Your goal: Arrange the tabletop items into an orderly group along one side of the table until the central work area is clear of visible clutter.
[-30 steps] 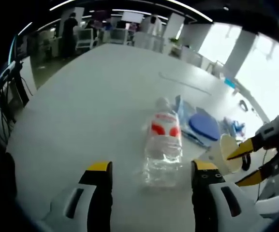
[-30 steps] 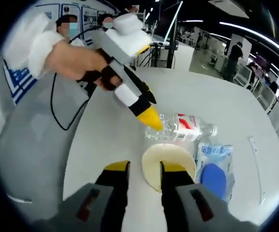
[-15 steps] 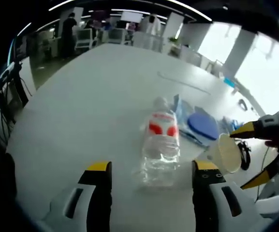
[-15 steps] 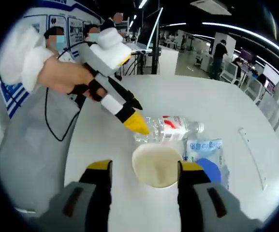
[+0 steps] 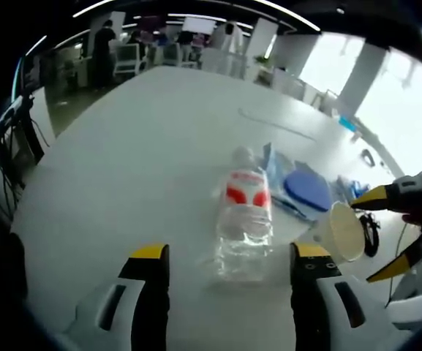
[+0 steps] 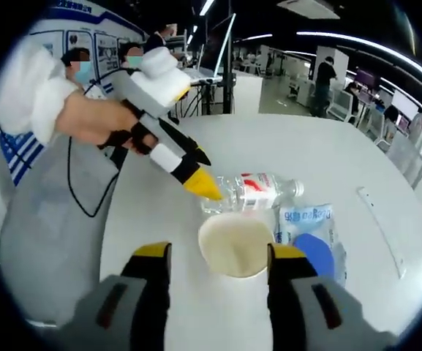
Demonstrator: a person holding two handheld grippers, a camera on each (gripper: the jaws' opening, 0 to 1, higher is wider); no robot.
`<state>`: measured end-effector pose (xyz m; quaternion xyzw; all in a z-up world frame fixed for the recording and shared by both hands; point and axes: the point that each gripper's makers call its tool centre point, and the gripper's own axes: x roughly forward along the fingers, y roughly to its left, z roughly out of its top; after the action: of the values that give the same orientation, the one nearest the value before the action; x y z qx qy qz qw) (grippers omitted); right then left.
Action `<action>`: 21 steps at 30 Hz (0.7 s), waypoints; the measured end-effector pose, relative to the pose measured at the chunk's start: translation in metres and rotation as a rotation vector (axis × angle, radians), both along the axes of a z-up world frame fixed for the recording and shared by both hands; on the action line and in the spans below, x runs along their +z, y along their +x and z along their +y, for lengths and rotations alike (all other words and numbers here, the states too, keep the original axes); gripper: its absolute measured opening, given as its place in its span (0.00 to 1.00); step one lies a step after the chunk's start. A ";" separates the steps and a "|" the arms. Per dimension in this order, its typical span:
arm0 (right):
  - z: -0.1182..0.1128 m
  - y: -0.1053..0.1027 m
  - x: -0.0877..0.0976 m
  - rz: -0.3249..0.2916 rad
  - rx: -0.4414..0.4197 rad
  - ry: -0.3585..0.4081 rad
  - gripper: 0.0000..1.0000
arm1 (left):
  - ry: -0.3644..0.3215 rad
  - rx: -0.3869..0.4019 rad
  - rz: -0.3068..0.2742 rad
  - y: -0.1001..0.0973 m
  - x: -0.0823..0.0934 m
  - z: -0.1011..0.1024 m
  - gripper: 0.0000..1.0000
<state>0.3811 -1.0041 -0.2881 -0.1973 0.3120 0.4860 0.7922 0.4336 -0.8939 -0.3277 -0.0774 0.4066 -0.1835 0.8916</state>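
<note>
A clear plastic bottle (image 5: pixel 243 223) with a red label lies on its side on the white table (image 5: pixel 137 161), cap pointing away. My left gripper (image 5: pixel 229 267) is open just short of the bottle's base, which lies ahead of the gap between its jaws. To the right a cream paper cup (image 5: pixel 340 232) is tilted, its mouth toward my right gripper (image 5: pixel 375 234). In the right gripper view the cup (image 6: pixel 234 245) sits between the wide-apart jaws of my right gripper (image 6: pixel 219 256). The left gripper (image 6: pixel 202 189) hangs over the bottle (image 6: pixel 258 191).
A blue round item in a clear bag (image 5: pixel 306 189) lies right of the bottle, beside the cup (image 6: pixel 309 234). A thin white strip (image 6: pixel 379 219) and a black cable (image 5: pixel 371 241) lie farther out. A person (image 6: pixel 28 146) stands at the table edge.
My right gripper's jaws, close together at the cup's rim a second ago, have spread wide, and the cup now sits loose between them. The left gripper and bottle stay put.
</note>
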 end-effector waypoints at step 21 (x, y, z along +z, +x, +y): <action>-0.045 -0.014 0.004 0.035 -0.187 0.078 0.52 | 0.017 -0.031 -0.002 0.005 0.000 -0.005 0.62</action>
<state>0.3675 -1.0495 -0.2844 -0.1280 0.3237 0.4251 0.8355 0.4382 -0.8984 -0.3277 -0.0635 0.4085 -0.1941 0.8896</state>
